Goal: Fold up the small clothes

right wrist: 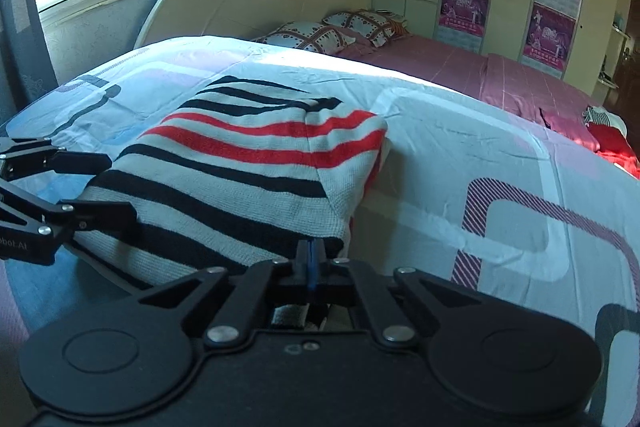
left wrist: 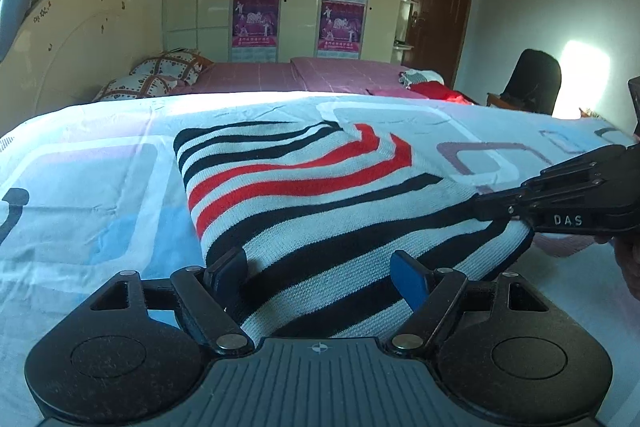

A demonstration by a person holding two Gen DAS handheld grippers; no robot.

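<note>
A white knit sweater with black and red stripes [left wrist: 320,195] lies folded on the patterned bedspread [left wrist: 80,187]. My left gripper [left wrist: 320,271] is open, its jaws on either side of the sweater's near edge. My right gripper [right wrist: 312,255] is shut on the sweater's near corner [right wrist: 280,187]. In the left wrist view the right gripper [left wrist: 496,207] comes in from the right onto the sweater's right edge. In the right wrist view the left gripper [right wrist: 116,187] shows at the left, its fingers spread at the sweater's edge.
The bedspread [right wrist: 460,167] covers a raised surface in front of a bed with a pink sheet [left wrist: 320,75] and pillows [left wrist: 160,75]. Red and striped clothes [left wrist: 428,85] lie on the bed. A dark chair [left wrist: 532,79] stands at the right.
</note>
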